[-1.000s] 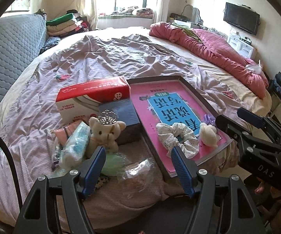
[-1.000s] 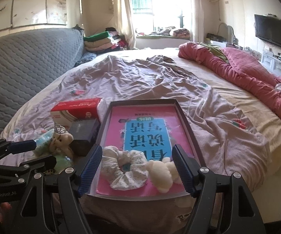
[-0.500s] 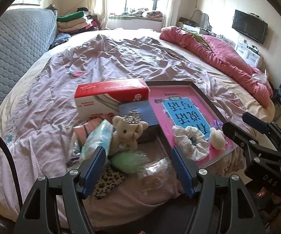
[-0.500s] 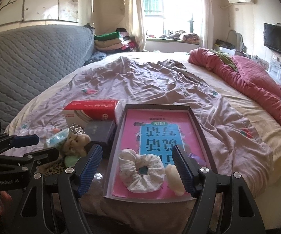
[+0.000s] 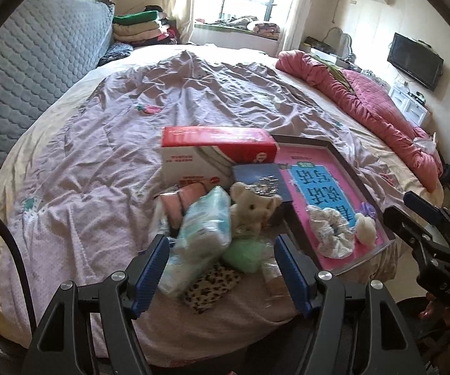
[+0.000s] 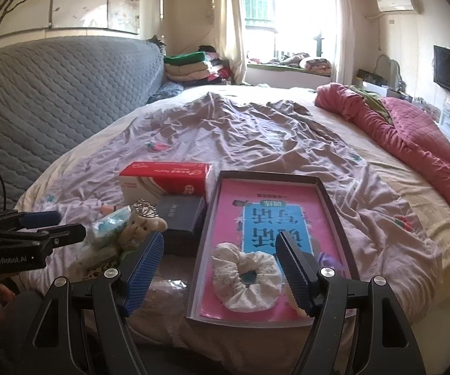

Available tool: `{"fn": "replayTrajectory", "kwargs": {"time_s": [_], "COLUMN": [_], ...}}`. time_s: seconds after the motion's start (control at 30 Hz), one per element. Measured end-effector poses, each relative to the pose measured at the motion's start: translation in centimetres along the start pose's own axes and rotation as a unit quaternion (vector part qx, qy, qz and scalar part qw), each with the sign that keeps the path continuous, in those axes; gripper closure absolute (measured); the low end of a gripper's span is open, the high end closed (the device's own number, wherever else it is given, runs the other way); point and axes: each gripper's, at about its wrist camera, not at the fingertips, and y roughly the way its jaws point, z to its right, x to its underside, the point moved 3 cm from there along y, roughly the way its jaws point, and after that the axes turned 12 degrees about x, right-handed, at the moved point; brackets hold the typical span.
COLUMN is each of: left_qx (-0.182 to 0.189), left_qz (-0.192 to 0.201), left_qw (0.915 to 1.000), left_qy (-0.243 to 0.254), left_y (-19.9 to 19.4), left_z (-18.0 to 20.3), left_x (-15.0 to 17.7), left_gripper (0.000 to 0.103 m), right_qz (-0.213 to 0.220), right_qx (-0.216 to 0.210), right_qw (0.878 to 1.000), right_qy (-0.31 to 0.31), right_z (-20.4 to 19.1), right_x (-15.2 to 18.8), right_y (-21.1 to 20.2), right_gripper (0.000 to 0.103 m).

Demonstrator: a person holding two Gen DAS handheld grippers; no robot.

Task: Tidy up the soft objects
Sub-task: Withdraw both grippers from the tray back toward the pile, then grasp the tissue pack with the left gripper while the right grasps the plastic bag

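Scrunchie: lies in tray, near end, on pink book | plush bear: in pile left of tray, touching tissue pack (pile on bed) | left gripper: jaws spread, empty, over pile | right gripper: jaws spread, empty, over scrunchie

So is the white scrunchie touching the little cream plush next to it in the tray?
Touching. In the left wrist view the scrunchie and the cream plush press side by side in the tray, with no gap visible.
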Motion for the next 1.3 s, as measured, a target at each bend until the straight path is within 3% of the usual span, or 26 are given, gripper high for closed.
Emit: {"fn": "replayTrajectory", "kwargs": {"time_s": [0.43,0.77,1.03,1.3], "left_qx": [-0.006,0.01,0.015,0.012], "left_qz": [-0.014,-0.024,-0.035,-0.042], "left_qw": [0.9992,0.9995,0.9991,0.9989], "left_qy": [-0.037,-0.017,-0.018,-0.018], "left_y": [-0.4,1.2,3.0,4.2], "left_z": [-4.8,-3.3,-3.0,-3.3], "left_x": [1.5,1.9,1.8,1.4], "left_gripper": [0.034,0.034,0.034,0.034], "right_qz": [-0.017,-0.078,-0.108,-0.108], "right_qx": [-0.03,-0.08,-0.081,-0.051], "right_qw": [0.999,0.987,0.969,0.963], "right_qy": [-0.032,-0.113,-0.207,-0.242], "right_z": [-3.0,-6.6,-10.2,-11.8], "right_x": [0.7,3.4,6.5,7.5], "right_y": [0.9,3.3,5.3,7.6], "right_gripper": [0.027,0.027,0.027,0.027]}}
